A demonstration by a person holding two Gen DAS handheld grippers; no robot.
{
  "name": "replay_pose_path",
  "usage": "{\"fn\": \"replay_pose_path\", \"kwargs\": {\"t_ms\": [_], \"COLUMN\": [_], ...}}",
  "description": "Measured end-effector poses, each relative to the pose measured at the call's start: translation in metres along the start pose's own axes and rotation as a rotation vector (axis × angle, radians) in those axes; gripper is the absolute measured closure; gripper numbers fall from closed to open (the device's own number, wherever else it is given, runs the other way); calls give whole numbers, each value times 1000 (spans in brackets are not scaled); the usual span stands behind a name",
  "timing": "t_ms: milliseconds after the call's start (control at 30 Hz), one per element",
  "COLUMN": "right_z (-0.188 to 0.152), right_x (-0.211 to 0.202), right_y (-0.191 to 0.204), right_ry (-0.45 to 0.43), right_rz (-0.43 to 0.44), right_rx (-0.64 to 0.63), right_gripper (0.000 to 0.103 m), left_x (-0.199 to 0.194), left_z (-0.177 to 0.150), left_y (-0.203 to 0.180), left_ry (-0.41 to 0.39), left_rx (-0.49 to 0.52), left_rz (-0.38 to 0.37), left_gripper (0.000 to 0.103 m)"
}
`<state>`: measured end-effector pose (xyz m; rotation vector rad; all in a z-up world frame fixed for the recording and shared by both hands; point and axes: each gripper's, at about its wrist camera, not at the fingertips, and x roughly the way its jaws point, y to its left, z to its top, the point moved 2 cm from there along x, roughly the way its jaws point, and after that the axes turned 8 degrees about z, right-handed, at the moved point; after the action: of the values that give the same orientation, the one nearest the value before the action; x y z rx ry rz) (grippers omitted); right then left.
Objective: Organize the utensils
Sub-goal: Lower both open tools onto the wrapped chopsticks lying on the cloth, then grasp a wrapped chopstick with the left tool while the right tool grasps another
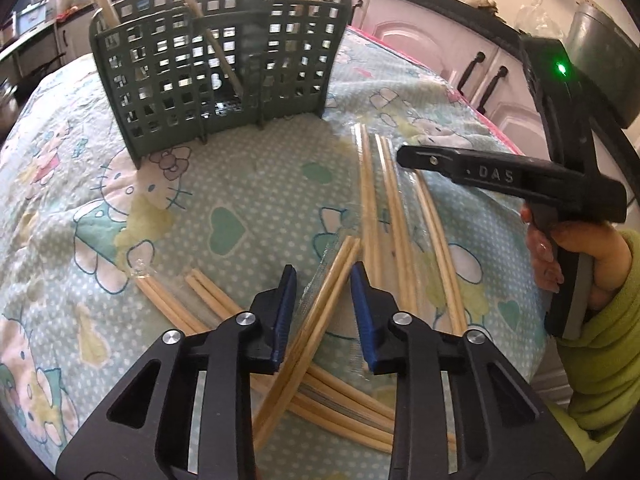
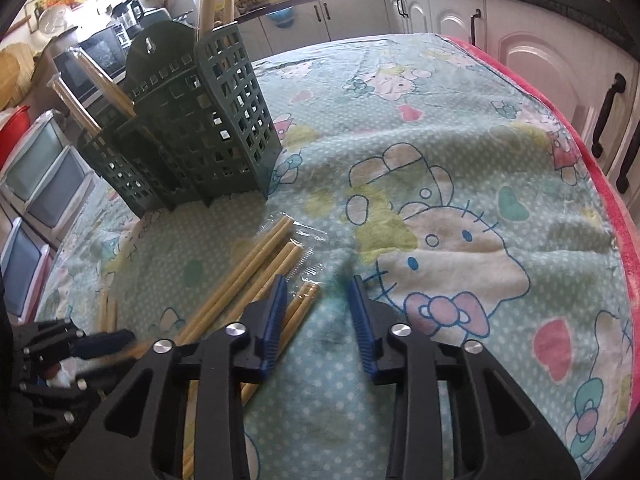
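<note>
Left gripper (image 1: 323, 294): jaws partly open, straddling a wrapped pair of chopsticks (image 1: 320, 300) that runs diagonally between the blue pads; pads not pressing it, nothing held

Right gripper (image 2: 317, 312): jaws partly open over bare cloth, empty; nearest chopstick pair (image 2: 298, 314) lies just beside its left pad

More loose chopstick pairs (image 1: 394, 216) lie scattered on the cloth-covered worktop (image 2: 440, 152), several crossing under the left gripper

Green slotted holder (image 1: 218, 80) stands upright behind them, a few chopsticks already inside

Handling, judged: pairs are light, stiff and thin; the clear sleeve looks slippery, so a pair may roll or skid. Best taken near mid-length, across both sticks, clear of the crossed pile
</note>
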<state>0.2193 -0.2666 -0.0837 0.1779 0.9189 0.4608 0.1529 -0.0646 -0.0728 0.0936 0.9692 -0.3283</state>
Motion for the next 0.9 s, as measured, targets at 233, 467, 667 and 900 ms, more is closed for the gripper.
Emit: {"fn": "replay_pose_path", "kwargs": {"t_ms": [233,467,667,900], "right_z": [3,6,8,12], "right_x": [6,6,-1,-12], "right_y": [2,0,-2,0], "right_ry": [10,7,-9,-41], "right_rz": [-21,-23,1,26], "right_rx": [-35,-33,-11,-6], "right_gripper": [78,87,91,94], "left_x": [2,10,19,24], "left_z": [7,21,32,39], "left_y": [14,23,23,16], "left_ry": [6,22,33,36], "left_rx": [-41,-70,-64,-33], "left_rz": [11,5,7,21], "left_gripper": [84,84,84,92]}}
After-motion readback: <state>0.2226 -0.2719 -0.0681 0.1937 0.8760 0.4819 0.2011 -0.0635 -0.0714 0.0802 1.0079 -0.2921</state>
